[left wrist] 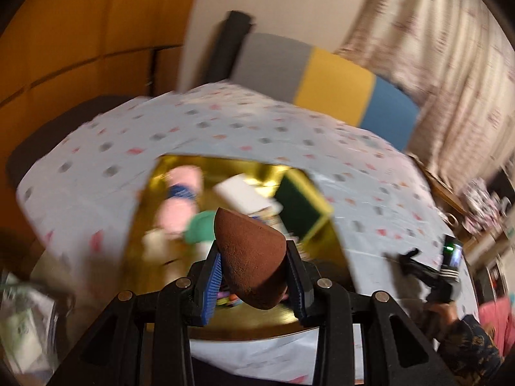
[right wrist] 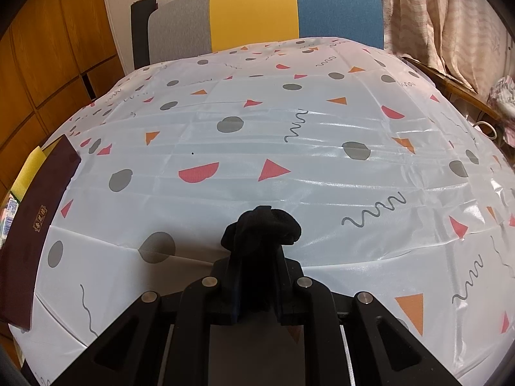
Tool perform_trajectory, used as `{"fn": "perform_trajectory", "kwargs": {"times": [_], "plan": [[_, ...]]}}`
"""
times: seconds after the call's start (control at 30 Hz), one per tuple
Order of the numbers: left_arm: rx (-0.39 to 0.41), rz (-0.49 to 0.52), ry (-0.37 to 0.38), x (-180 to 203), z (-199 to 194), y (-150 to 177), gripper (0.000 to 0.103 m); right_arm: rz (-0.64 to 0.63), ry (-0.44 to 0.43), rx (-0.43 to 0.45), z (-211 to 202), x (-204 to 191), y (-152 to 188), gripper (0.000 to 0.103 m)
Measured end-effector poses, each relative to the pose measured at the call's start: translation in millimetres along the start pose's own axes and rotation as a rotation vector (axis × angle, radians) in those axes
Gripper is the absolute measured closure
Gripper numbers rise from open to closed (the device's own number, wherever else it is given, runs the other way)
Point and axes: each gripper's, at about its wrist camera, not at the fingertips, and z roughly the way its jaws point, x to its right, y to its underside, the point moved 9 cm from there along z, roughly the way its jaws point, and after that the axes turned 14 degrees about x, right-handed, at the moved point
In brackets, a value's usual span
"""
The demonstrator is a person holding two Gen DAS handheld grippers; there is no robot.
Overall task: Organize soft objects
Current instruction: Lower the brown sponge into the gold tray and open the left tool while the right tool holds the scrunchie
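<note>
Left claw (left wrist: 254,276) clamps a brown teardrop sponge (left wrist: 252,257) above the gold box (left wrist: 322,318); contents blurred, apparently soft items. Right claw (right wrist: 254,276) is closed on a bunched black sock (right wrist: 262,228), low over the patterned surface (right wrist: 289,148).

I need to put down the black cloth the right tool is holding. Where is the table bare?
The patterned tablecloth lies bare ahead of the right tool and black cloth, up to the striped chair. It is crowded inside the gold-lined box, at the table's left side.
</note>
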Motion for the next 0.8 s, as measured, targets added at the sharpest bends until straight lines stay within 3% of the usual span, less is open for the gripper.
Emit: {"fn": "perform_trajectory", "kwargs": {"times": [0.13,0.3,0.47,0.8], "plan": [[-0.044,-0.058,-0.034,-25.1,2.8,21.5,0.067,-0.003,0.002,0.001,-0.3,0.3,0.2,0.088],[-0.086,-0.070,0.019,-8.2,16.4,38.2,0.067,-0.002,0.003,0.001,-0.5,-0.1,0.4,0.088],[-0.113,-0.019,0.037,9.9,30.4,48.9,0.067,0.000,0.001,0.002,-0.8,-0.3,-0.1,0.088],[-0.101,0.021,0.034,15.6,66.7,26.3,0.066,-0.004,0.004,0.002,-0.5,-0.2,-0.5,0.088]]}}
